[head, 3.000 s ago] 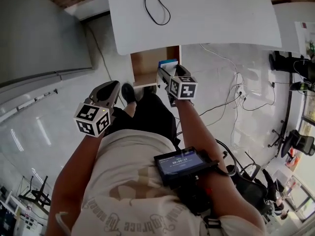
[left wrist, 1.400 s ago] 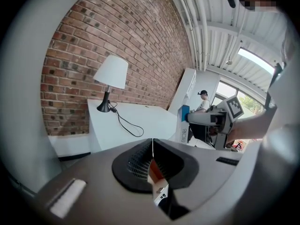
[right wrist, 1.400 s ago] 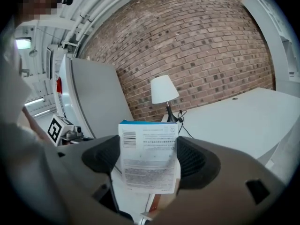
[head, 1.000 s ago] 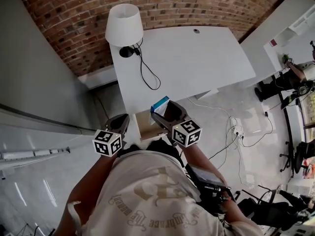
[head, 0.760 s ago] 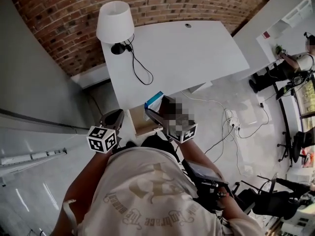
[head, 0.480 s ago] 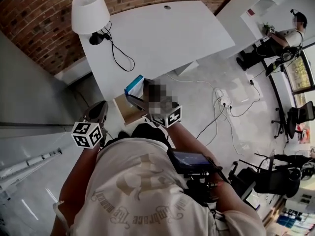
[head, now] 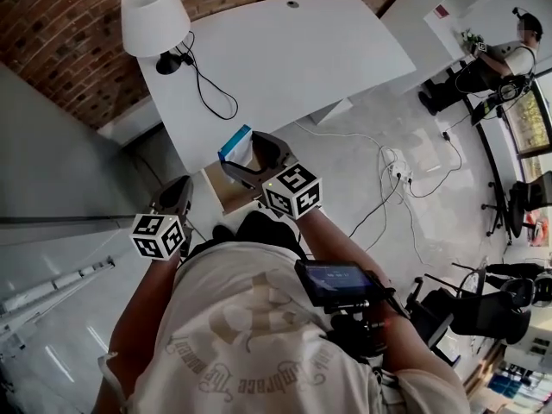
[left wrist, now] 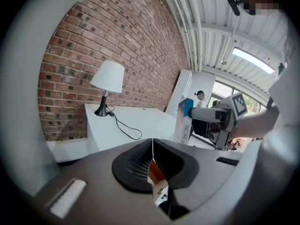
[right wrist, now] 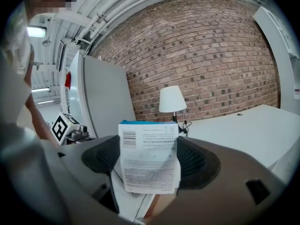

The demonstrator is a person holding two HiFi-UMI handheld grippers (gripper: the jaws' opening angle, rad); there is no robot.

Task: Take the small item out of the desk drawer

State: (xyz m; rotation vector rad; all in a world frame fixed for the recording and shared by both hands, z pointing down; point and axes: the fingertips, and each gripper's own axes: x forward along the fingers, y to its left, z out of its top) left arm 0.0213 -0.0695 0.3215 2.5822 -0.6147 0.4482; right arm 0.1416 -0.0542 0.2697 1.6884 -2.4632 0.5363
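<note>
So the big white table point(head: 328, 50) fills the top of the head view. A white lamp point(head: 155, 17) sits on its far-left corner, with a black cord point(head: 207, 84) trailing across the top. Under the table's near edge the drawer point(head: 222, 192) hangs open, brown inside, and I can't see anything in the part that shows.

The right tool point(head: 246, 156) is up by the table's near edge, clenched on the small item, a white box with a blue end point(right wrist: 149, 165). The jaws pinch its two narrow sides so it stands upright with the printed face toward the camera. That looks like a steady hold for carrying. So the box is clear of the drawer, and my guess is it gets set on the table next.

The left tool point(left wrist: 153, 162) is squeezed closed on nothing, parked low off the table's near-left corner beside the drawer. It's probably just being kept out of the way.
</note>
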